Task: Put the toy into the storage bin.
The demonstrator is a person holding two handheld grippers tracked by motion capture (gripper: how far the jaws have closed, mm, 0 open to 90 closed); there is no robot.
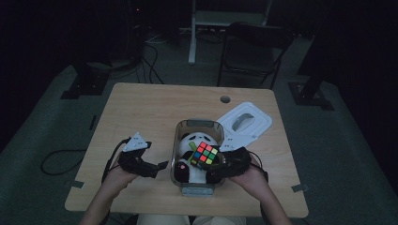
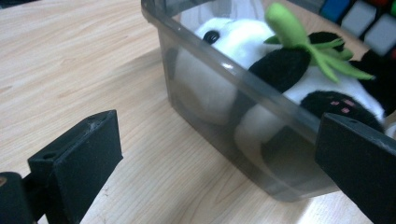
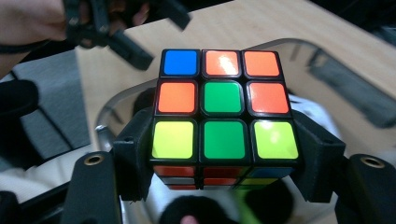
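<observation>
A scrambled Rubik's cube (image 1: 205, 154) hangs over a clear plastic bin (image 1: 197, 189) at the table's middle. My right gripper (image 1: 217, 164) is shut on it; in the right gripper view the two jaws press the cube's (image 3: 223, 112) sides, right gripper (image 3: 224, 161). A black and white panda plush (image 1: 187, 140) with a green leaf lies inside the bin. My left gripper (image 1: 158, 159) stands open just left of the bin. In the left gripper view its jaws (image 2: 219, 163) are wide apart, the bin's wall (image 2: 210, 93) just ahead and the panda (image 2: 243, 37) behind it.
The bin's white lid (image 1: 245, 123) lies on the table to the back right of the bin. A cable hole (image 1: 225, 99) sits near the table's far edge. A dark chair (image 1: 253, 49) stands beyond the table. Bare wood stretches left and behind the bin.
</observation>
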